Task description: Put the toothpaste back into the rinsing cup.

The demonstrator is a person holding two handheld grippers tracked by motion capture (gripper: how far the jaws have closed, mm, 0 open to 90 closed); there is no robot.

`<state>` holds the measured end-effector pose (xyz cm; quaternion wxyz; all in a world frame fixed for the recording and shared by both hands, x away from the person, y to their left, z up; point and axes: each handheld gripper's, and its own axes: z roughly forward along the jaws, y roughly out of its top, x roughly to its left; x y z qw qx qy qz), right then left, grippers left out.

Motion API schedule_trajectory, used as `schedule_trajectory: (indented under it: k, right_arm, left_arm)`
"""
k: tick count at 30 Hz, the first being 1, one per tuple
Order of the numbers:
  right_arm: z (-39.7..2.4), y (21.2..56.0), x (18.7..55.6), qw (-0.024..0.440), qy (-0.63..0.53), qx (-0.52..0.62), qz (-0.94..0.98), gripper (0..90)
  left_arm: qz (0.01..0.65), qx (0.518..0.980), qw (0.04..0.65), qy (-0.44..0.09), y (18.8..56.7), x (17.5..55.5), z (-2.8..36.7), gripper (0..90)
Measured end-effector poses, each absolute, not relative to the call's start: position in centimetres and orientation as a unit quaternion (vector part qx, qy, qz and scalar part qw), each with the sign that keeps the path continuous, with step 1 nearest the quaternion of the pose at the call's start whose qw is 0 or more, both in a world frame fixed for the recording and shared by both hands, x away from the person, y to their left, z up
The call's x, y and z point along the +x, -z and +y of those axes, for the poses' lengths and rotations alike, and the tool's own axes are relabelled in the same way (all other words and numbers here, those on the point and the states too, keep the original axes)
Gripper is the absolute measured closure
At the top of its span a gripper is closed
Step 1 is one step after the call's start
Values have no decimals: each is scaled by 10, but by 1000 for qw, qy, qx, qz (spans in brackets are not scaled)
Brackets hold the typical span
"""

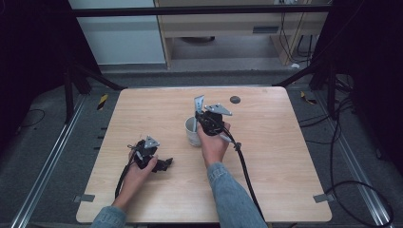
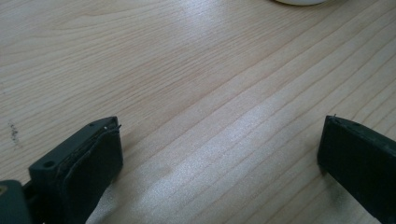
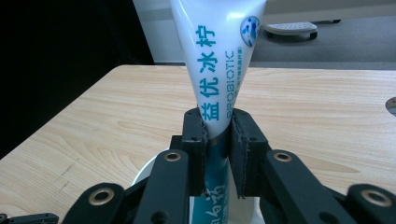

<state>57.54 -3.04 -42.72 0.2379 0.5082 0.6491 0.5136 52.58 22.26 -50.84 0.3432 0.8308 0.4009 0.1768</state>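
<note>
Wooden table point(image 1: 266, 156): clamped tube point(image 3: 219, 70) upright

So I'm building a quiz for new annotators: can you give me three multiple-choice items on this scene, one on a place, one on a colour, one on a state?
1. Where is the white cup?
A. on the floor
B. on the table, under the right claw
C. in the left claw

2. What colour is the lettering on the tube?
A. red
B. black
C. teal-blue

3. What state is the left claw in?
A. open, holding nothing
B. shut on the tube
C. shut on the cup

Answers:
1 B: in the high view the cup stands on the wooden table just below the right claw.
2 C: the right gripper view shows teal-blue print on the white tube.
3 A: the left gripper view shows its jaws wide apart over bare wood.
</note>
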Motion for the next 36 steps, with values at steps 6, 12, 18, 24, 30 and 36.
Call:
schedule_trajectory:
  k: [6, 12, 18, 24, 30, 36]
  right_arm:
    - [-30, 427, 574, 241, -514, 506, 650, 758]
    - [-31, 427, 574, 240, -513, 504, 652, 754]
    - [-31, 428, 573, 241, -512, 505, 652, 741]
    - [-32, 427, 573, 239, -512, 504, 653, 738]
    - [-32, 427, 573, 239, -512, 505, 652, 729]
    - [-32, 428, 573, 239, -511, 504, 654, 712]
  left_arm:
    - [401, 831, 343, -177, 508, 526, 223, 0]
    - [401, 831, 343, -177, 508, 526, 223, 0]
    - [401, 831, 343, -177, 508, 526, 223, 0]
    - [400, 831, 343, -177, 508, 526, 223, 0]
    - [400, 831, 343, -177, 508, 526, 223, 0]
    - [400, 831, 343, -177, 508, 526, 223, 0]
